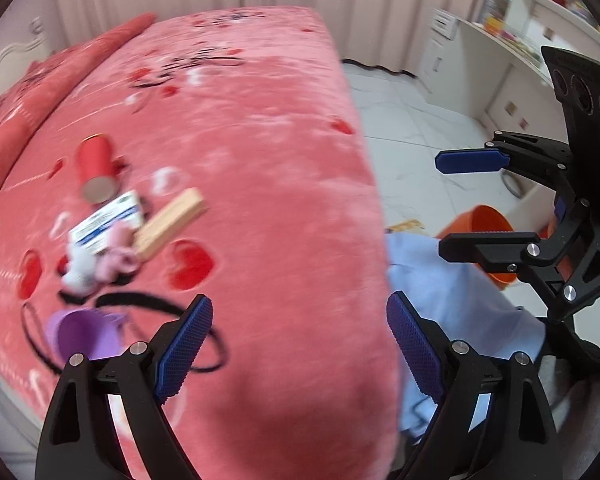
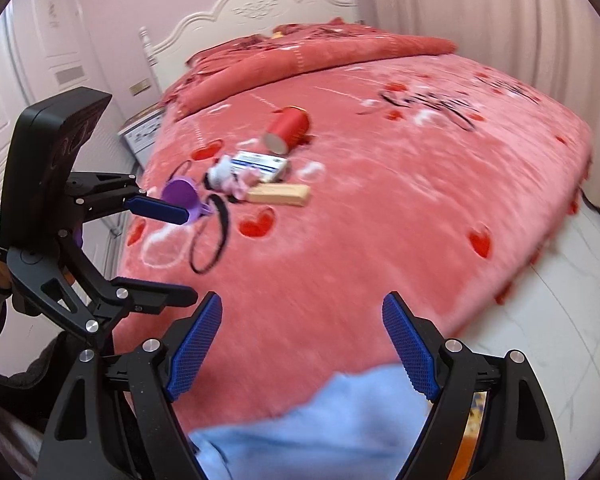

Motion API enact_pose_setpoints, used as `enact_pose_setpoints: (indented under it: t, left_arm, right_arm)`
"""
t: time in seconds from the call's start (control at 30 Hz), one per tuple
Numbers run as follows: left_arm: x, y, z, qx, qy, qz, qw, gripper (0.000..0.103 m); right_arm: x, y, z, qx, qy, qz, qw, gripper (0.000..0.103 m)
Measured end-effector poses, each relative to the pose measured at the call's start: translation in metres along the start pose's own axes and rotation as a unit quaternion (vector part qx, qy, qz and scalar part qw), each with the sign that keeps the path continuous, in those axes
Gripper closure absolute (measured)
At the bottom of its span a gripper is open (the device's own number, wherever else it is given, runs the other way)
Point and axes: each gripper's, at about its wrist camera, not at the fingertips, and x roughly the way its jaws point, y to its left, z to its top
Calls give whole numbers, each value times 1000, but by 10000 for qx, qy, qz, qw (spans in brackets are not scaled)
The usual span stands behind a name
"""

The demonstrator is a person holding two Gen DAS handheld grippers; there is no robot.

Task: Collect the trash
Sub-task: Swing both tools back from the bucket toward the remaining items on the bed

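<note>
Left gripper (image 1: 300,344): spread wide with nothing between the blue pads (image 1: 186,346), hovering above the near edge of the pink bedspread (image 1: 268,152). Right gripper (image 2: 302,346): also released and empty, held over the near part of the same bedspread, with light blue cloth (image 2: 320,424) just below it.

Trash: gathered in a small group on the left part of the bed, well apart from both grippers.
- Red can (image 1: 96,172): lay on its side, at the far end of the group.
- White and blue box (image 1: 108,222): lay just near of the can, touching or almost touching it; cannot tell which because of blur.
- Wooden block (image 1: 170,222): lay flat, just right of the box.
- Small white and pink crumpled pieces (image 1: 100,266): lay at the near edge of the box, too blurred to name.
- Purple cup (image 1: 86,332): lay on its side, nearest of the group, beside the left finger of the left gripper in the left wrist view.

Orange bucket (image 1: 488,236): stood on the white floor (image 1: 412,128) to the right of the bed, partly hidden behind the right gripper in the left wrist view. White headboard (image 2: 260,8): at the far end of the bed.
</note>
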Motion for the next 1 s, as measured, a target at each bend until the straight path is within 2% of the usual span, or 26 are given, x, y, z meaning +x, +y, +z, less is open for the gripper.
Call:
enact_pose_setpoints:
  t: [0.17, 0.47, 0.6, 0.8, 1.0]
  left_arm:
    - [-7, 47, -5, -281, -19, 215, 9994, 15]
    - [-5, 121, -1, -683, -14, 478, 9965, 15]
    - [5, 155, 2, -974, 36, 389, 9945, 15]
    - [26, 191, 3, -1165, 188, 386, 9923, 15]
    - [44, 226, 5, -1477, 273, 216, 9884, 15]
  right_arm:
    - [33, 25, 32, -247, 68, 220, 9994, 19]
    - [75, 49, 69, -461, 181, 422, 9979, 18]
    - [89, 50, 79, -485, 231, 463, 9975, 18]
    - [111, 46, 86, -467, 350, 474, 9972, 18]
    - [131, 39, 88, -365, 478, 485, 9970, 18]
